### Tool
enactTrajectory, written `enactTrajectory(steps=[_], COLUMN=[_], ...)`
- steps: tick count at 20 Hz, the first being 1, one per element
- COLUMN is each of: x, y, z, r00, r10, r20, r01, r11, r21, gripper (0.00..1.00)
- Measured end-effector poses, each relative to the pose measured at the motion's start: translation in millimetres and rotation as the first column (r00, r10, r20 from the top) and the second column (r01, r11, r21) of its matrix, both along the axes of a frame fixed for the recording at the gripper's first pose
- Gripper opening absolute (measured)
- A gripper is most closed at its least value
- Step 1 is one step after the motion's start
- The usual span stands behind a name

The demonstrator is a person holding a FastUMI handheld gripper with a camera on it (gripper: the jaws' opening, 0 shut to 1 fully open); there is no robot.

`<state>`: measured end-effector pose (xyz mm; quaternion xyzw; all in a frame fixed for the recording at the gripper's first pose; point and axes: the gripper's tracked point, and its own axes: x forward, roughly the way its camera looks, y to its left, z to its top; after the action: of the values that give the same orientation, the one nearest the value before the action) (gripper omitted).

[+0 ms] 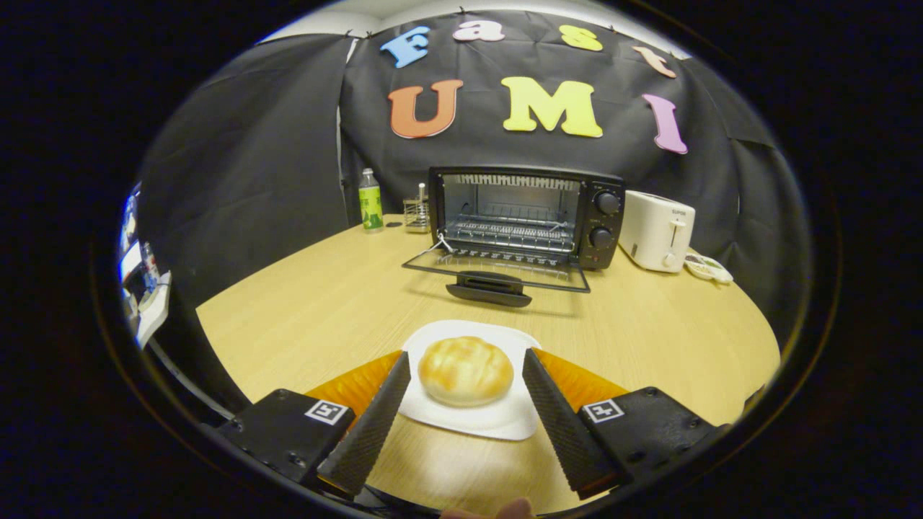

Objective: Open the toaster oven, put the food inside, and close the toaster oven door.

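Observation:
A round golden bun lies on a white square plate near the front of the wooden table. My gripper is open, one finger on each side of the bun, with a gap between each pad and the bread. Beyond the plate stands a black toaster oven. Its glass door is folded down flat toward me, handle at the front. The wire rack inside is bare. Two knobs sit on the oven's right panel.
A white pop-up toaster and a small dish stand right of the oven. A green bottle and a small wire holder stand to its left. Bare tabletop lies between the plate and the oven door.

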<state>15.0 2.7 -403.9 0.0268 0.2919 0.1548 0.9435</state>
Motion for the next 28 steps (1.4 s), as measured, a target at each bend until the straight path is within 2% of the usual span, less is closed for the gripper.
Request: enactTrajectory(steps=[6,14,17,20,23,28], x=[6,7,4,6,5,10], y=[3,3,4,-7,-7,-10], z=[-25,-39,-36,-23,-4,43], r00=[0.999,0.994,0.993,0.994,0.996,0.995], r10=[0.006,0.009,0.010,-0.029,-0.030,-0.066], r20=[-0.047,-0.111,-0.118,-0.108,-0.089,-0.077], r01=[-0.009,-0.014,-0.009,0.033,0.039,0.087], r11=[0.999,0.999,1.000,0.999,0.994,0.946], r21=[-0.053,-0.044,0.001,0.037,0.103,0.313], gripper=[1.00,1.00,0.89,0.77,0.71,0.65])
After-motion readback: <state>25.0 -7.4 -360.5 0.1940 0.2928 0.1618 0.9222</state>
